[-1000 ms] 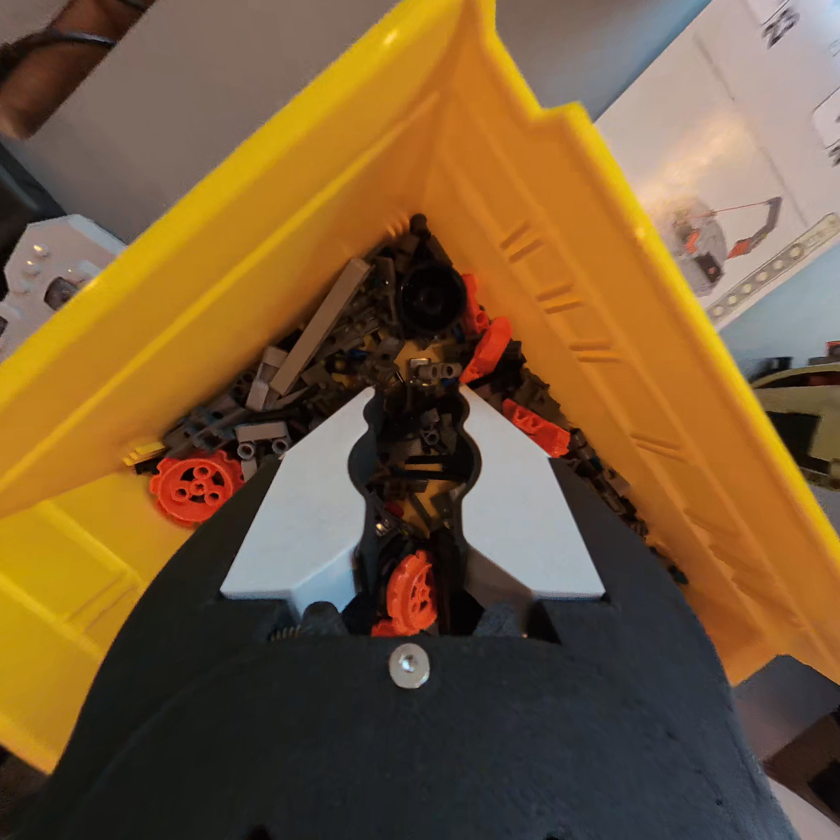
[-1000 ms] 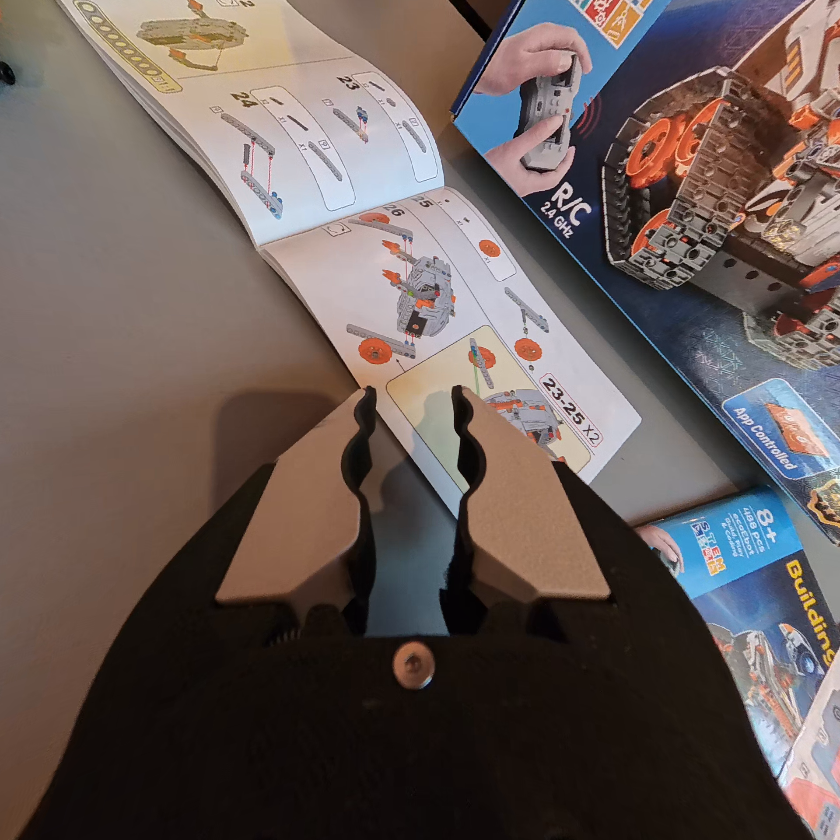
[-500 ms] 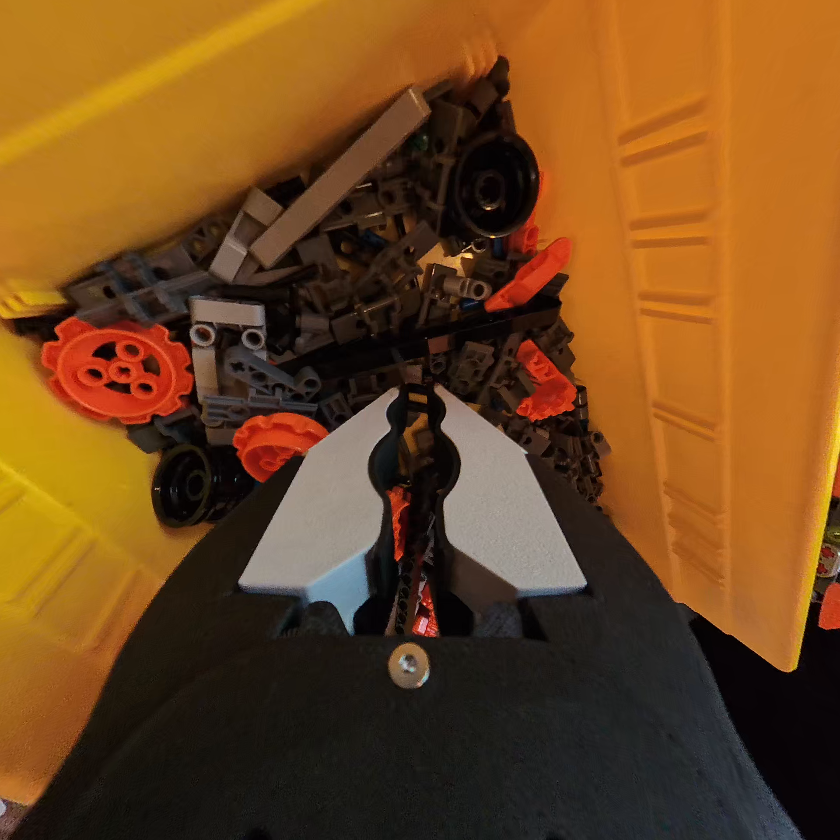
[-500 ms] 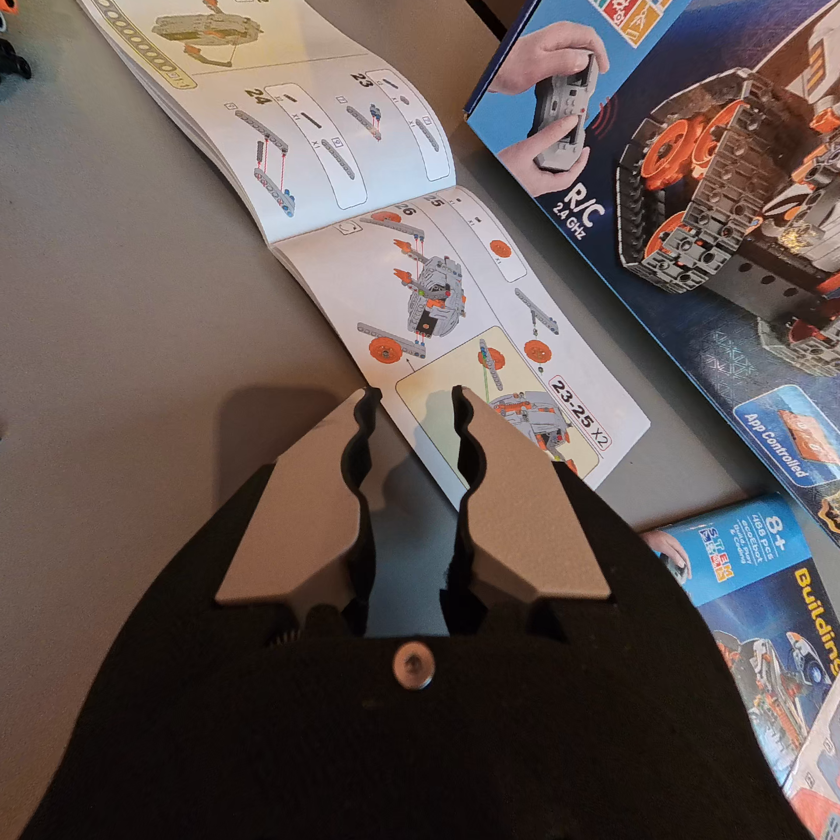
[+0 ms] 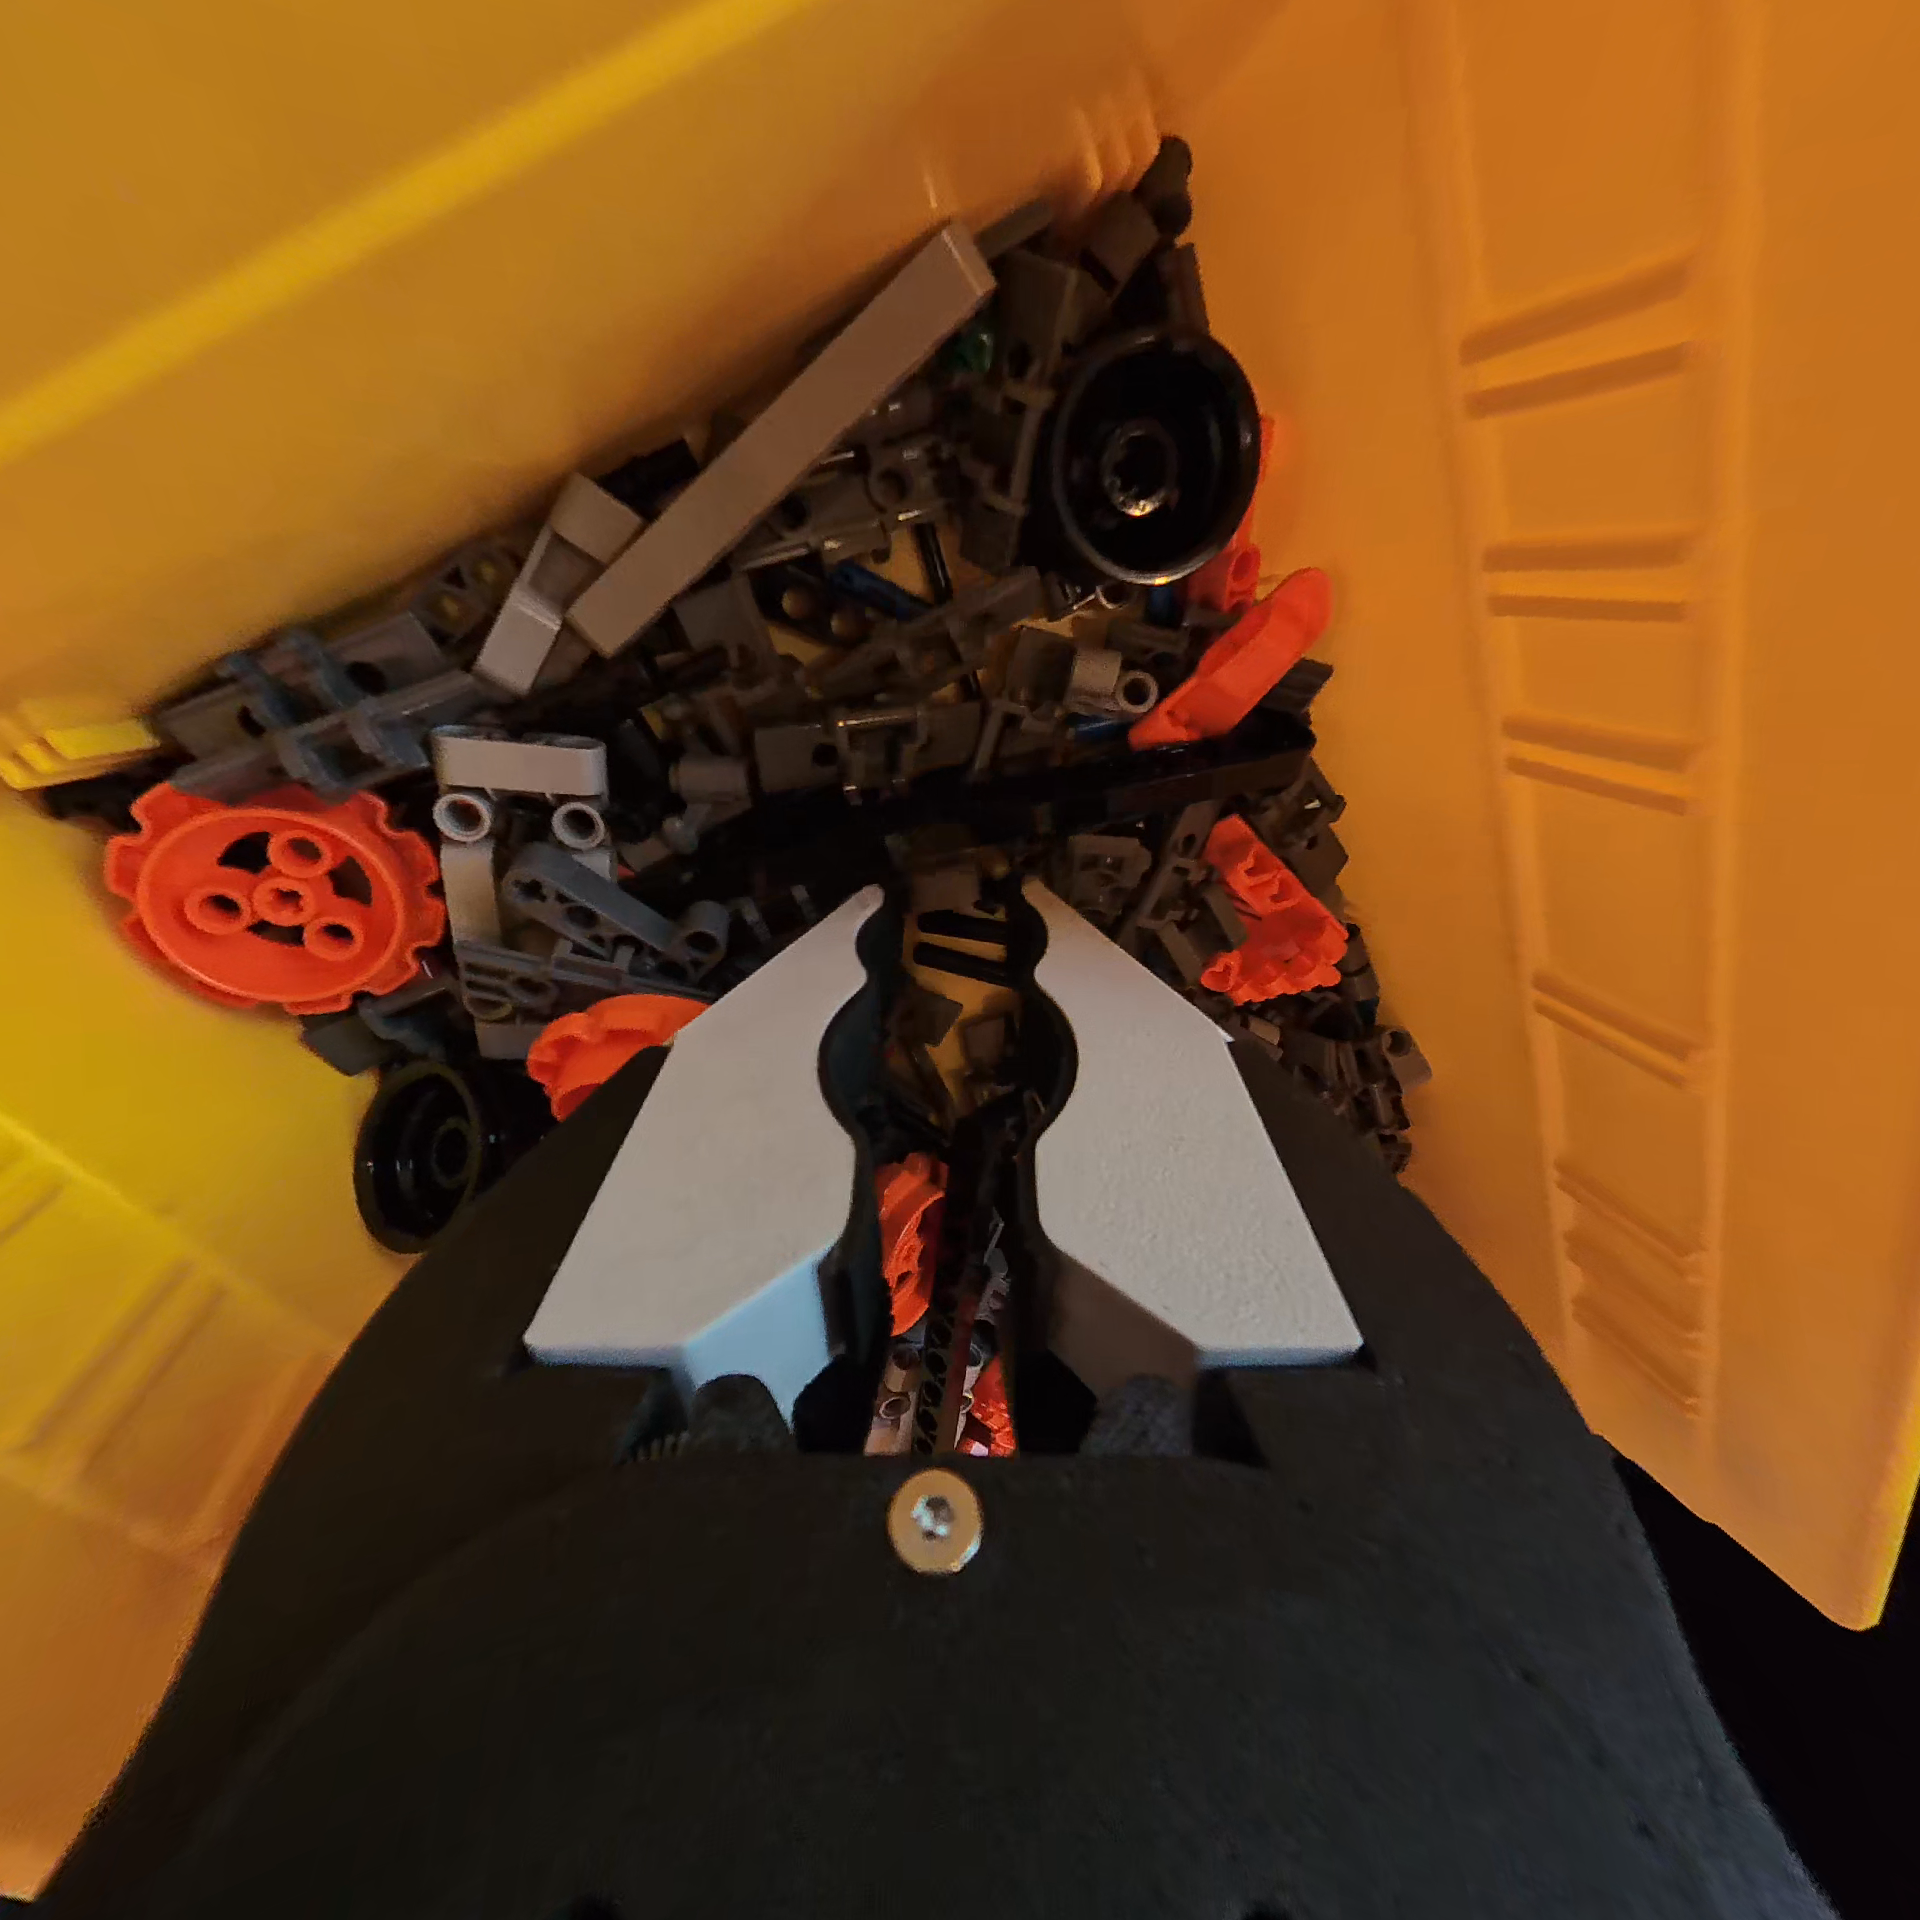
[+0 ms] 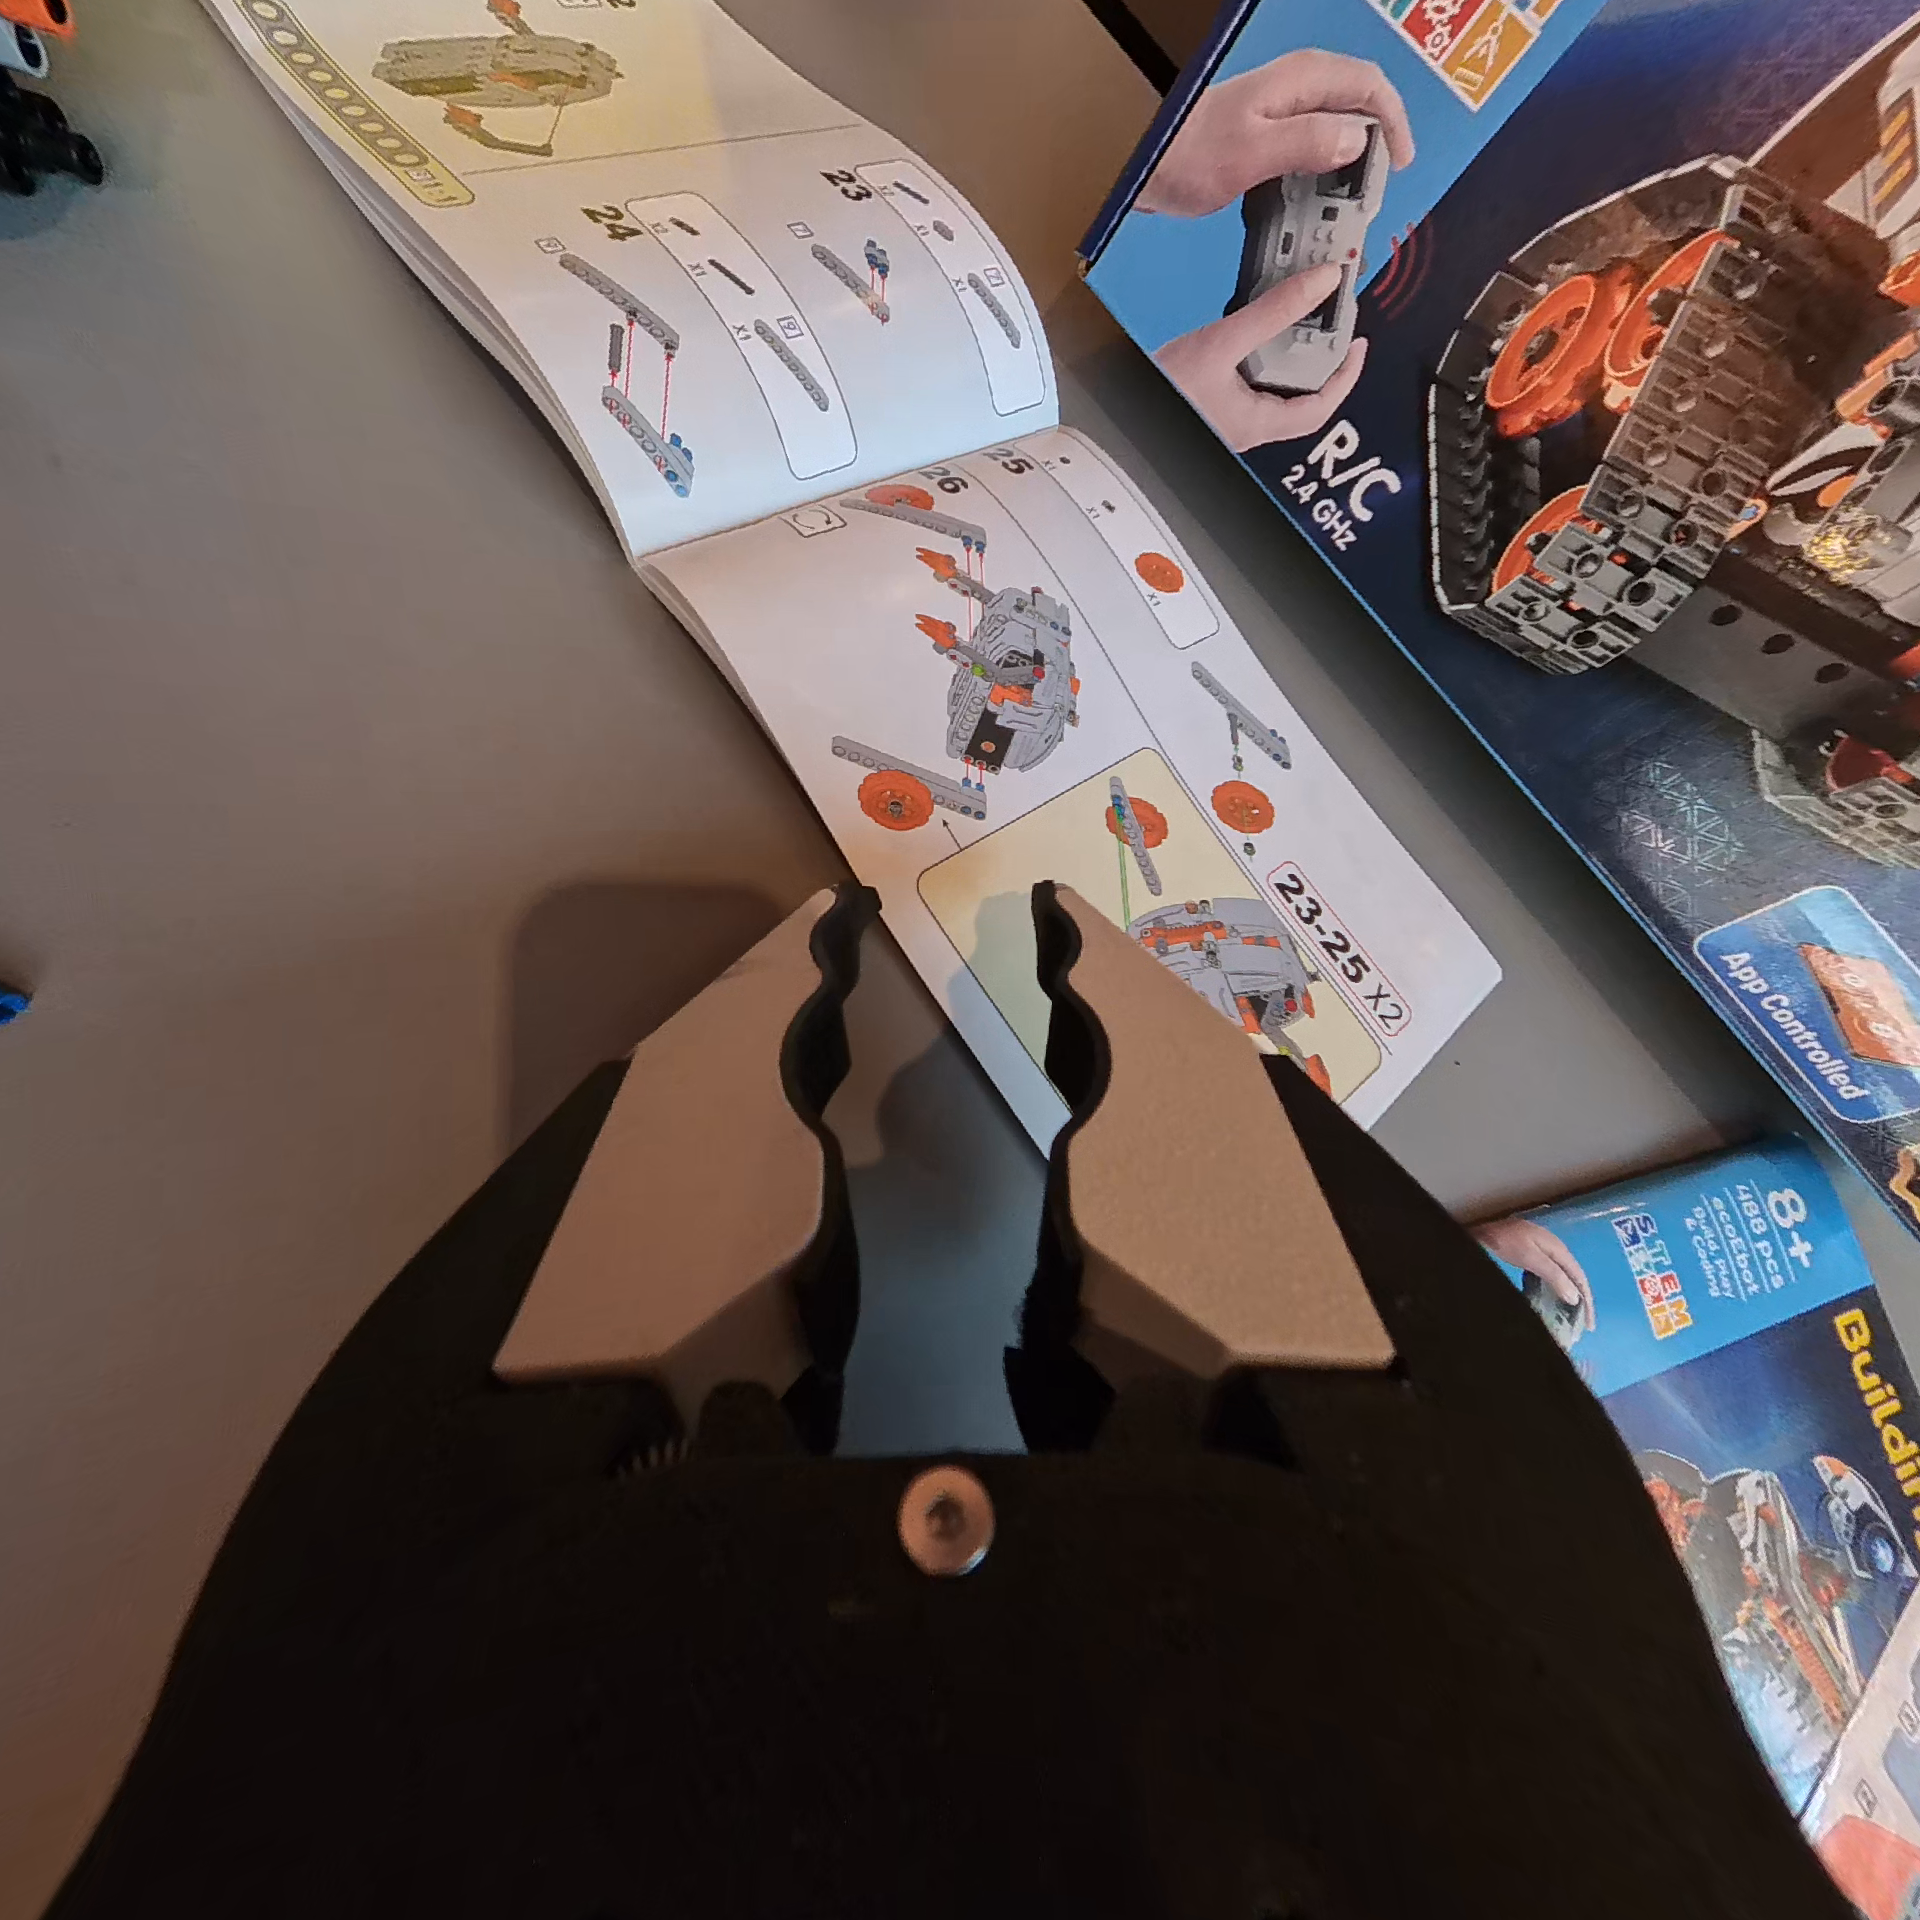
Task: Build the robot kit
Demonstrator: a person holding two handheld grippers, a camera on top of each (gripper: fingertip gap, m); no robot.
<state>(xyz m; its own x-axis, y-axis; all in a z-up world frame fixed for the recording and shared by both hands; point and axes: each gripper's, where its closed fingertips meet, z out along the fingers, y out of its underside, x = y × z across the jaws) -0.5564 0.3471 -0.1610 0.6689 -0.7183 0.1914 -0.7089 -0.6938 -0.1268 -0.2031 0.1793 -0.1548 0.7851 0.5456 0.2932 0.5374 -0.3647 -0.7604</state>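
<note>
My left gripper (image 5: 954, 904) is deep inside a yellow bin (image 5: 416, 260), its tips just over a pile of grey, black and orange building parts. Its jaws stand apart. A thin black holed beam (image 5: 961, 1247) lies lengthwise in the gap, beside an orange wheel (image 5: 909, 1236); I cannot see either finger pressing the beam. A big orange gear wheel (image 5: 275, 899) lies at the left, a black wheel (image 5: 1148, 457) at the upper right. My right gripper (image 6: 945, 894) is open and empty, hovering over the grey table (image 6: 260, 727) at the near edge of an open instruction booklet (image 6: 831, 416).
The bin's walls close in on the left, top and right. A long grey beam (image 5: 790, 436) and a smaller black wheel (image 5: 421, 1158) lie in the pile. A large blue toy box (image 6: 1558, 416) and a smaller blue box (image 6: 1714, 1403) lie right of the booklet. Small parts (image 6: 31, 114) lie at the far left. Left tips to right tips: about 40 centimeters. My left tips are roughly 7 centimeters from the black wheel (image 5: 1148, 457).
My left gripper moved deeper into the bin toward the pile. Its jaws narrowed around the black beam half a second ago and are now wider again. The right gripper drifted slightly, jaws unchanged.
</note>
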